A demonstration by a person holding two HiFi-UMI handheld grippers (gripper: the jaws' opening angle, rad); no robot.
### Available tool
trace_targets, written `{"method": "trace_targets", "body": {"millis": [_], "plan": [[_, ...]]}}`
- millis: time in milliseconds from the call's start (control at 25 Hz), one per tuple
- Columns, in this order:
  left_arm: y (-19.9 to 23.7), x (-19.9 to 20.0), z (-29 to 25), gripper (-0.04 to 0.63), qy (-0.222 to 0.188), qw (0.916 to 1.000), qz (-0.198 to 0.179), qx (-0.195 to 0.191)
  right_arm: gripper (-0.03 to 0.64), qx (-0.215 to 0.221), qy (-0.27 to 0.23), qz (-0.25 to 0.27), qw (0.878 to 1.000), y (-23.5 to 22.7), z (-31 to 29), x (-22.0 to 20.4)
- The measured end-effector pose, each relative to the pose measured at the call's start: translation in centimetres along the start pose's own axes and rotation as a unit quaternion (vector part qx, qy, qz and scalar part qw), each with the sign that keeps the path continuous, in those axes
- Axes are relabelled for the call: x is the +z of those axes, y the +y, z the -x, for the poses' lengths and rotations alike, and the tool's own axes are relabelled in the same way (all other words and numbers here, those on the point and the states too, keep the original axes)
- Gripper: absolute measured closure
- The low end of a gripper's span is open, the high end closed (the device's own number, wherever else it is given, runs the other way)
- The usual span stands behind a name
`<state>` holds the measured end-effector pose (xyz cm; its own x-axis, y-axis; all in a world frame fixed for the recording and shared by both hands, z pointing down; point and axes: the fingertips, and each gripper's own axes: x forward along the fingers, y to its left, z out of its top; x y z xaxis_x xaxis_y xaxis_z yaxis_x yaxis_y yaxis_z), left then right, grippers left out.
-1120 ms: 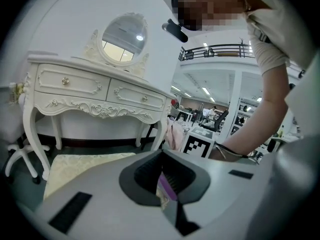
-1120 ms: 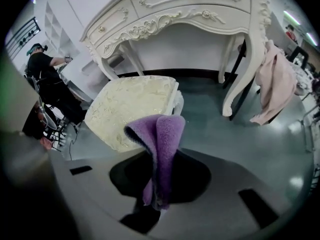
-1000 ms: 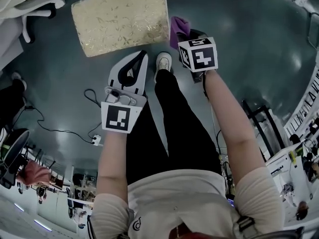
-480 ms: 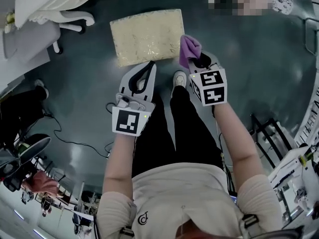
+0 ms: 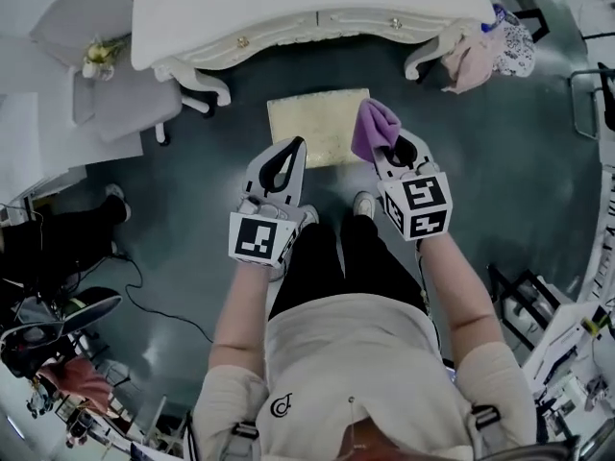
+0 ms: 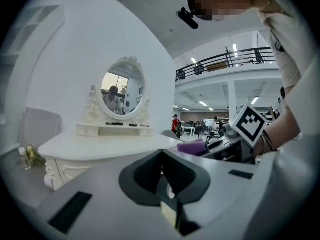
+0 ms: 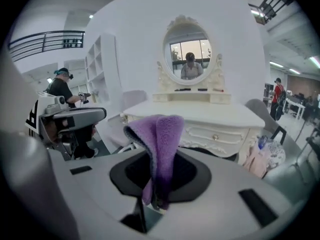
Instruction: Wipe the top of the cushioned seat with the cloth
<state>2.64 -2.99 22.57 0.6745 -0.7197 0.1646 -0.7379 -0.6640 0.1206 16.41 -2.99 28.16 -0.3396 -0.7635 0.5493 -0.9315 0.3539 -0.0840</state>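
Observation:
The cushioned seat (image 5: 312, 126) is a cream-gold square pad on the dark floor, just in front of the white dressing table (image 5: 307, 8). My right gripper (image 5: 387, 150) is shut on the purple cloth (image 5: 375, 125), which stands up folded between the jaws (image 7: 159, 144) and overlaps the seat's right edge in the head view. My left gripper (image 5: 289, 154) is shut and holds nothing, its tip near the seat's front edge. Both grippers are held high and point level at the dressing table, so neither gripper view shows the seat.
An oval mirror (image 7: 190, 58) stands on the dressing table. A grey chair (image 5: 120, 94) stands at its left, with pink clothes (image 5: 471, 60) hanging at its right end. The person's shoes (image 5: 363, 205) stand close before the seat. Cables and equipment lie at the lower left.
The head view has pulled back and up: the seat now looks smaller and farther, and the dressing table has come into view. Both grippers stayed shut, the cloth still in the right one.

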Motion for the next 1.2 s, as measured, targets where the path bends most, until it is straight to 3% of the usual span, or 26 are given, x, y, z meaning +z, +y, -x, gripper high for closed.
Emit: {"method": "trace_targets", "body": {"millis": [240,520,840,1000,1200], "plan": [[1.2,7.5,2.6,0.581,-0.021,0.9994,-0.023,0.012,0.538,-0.008,-0.085,0.029,0.996,2.0,4.0,9.4],[2.0,14.4,4.1,0.581,-0.053,0.9967,-0.055,0.027,0.538,-0.012,-0.157,0.062,0.986,2.9,8.2,16.7],[1.1,20.6,5.5,0.581,-0.089,0.9922,-0.084,0.027,0.54,-0.008,-0.224,0.068,0.972,3.1,12.3,21.9],[0.4,21.8,5.9,0.581,-0.087,0.9901,-0.109,0.016,0.54,-0.008,-0.245,0.062,0.967,3.3,13.5,23.3],[0.3,22.3,5.9,0.581,-0.092,0.9899,-0.105,0.023,0.543,-0.016,-0.251,0.085,0.964,2.9,13.8,23.3]]}}
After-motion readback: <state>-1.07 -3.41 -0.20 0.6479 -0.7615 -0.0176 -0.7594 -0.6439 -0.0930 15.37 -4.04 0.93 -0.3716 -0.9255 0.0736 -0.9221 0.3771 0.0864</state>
